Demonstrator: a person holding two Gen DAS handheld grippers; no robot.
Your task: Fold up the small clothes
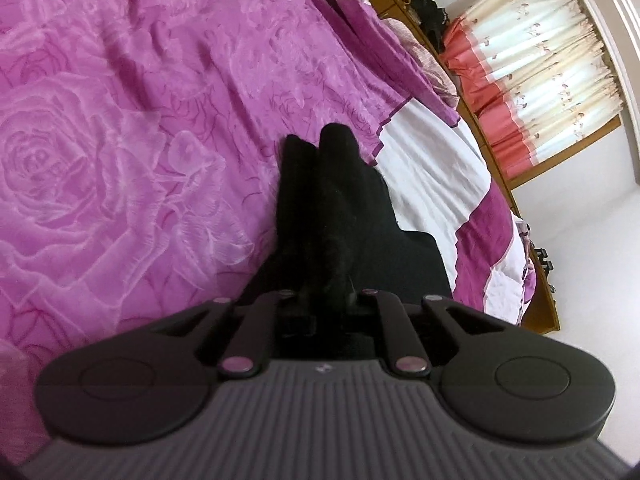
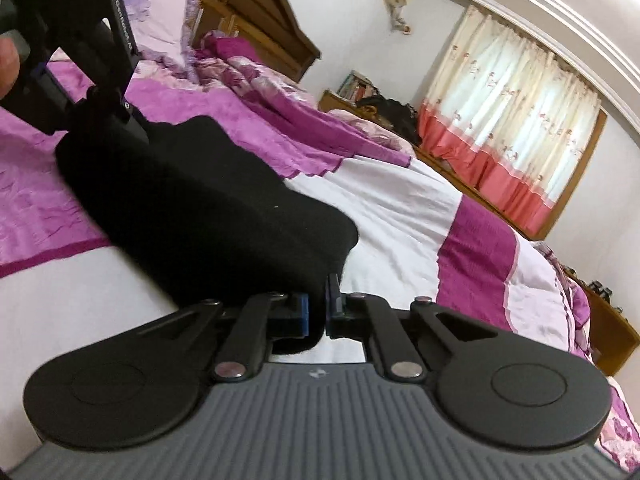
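Note:
A small black garment (image 2: 192, 208) stretches between both grippers just above the bed. In the left wrist view it (image 1: 320, 208) drapes forward from the fingers and hides them. My left gripper (image 1: 316, 304) is shut on one end of it; it also shows in the right wrist view (image 2: 100, 100) at the upper left. My right gripper (image 2: 318, 312) is shut on the other end, its blue pads (image 2: 302, 316) pinching the cloth.
The bed has a purple rose-print cover (image 1: 120, 140) and a white and magenta quilt (image 2: 400, 216). A wooden headboard (image 2: 260, 28) stands behind, a shelf (image 2: 360, 96) with books and dark items beside it, and curtains (image 2: 508, 120) at the right.

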